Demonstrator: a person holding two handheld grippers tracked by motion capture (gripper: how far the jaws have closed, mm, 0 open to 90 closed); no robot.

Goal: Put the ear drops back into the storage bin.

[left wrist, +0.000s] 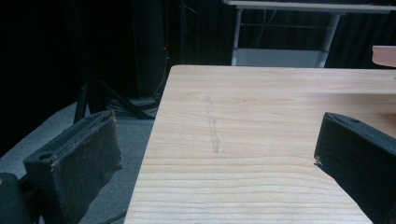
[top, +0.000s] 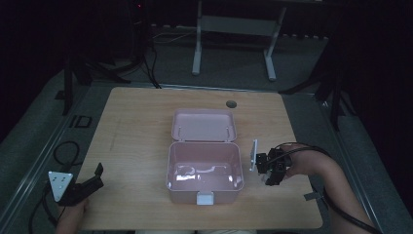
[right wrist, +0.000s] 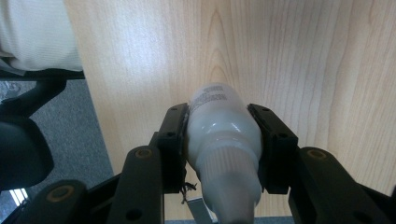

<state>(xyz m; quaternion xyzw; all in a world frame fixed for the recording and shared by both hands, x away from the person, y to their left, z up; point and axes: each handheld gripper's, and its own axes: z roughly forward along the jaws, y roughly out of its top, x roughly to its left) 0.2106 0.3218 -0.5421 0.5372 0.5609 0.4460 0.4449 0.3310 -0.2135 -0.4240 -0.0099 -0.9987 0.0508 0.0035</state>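
Observation:
A pink box stands open at the middle of the wooden table, its lid lying flat behind it. My right gripper hovers just right of the box. In the right gripper view its jaws are shut on a small white bottle, cap end toward the camera, above the table near its front edge. My left gripper sits at the table's front left corner. In the left gripper view its fingers stand wide apart with only bare wood between them.
A round cable hole is at the table's far edge. White desk legs stand on the grey floor behind. Dark stands flank the table. A person's light clothing shows beside the table's front edge.

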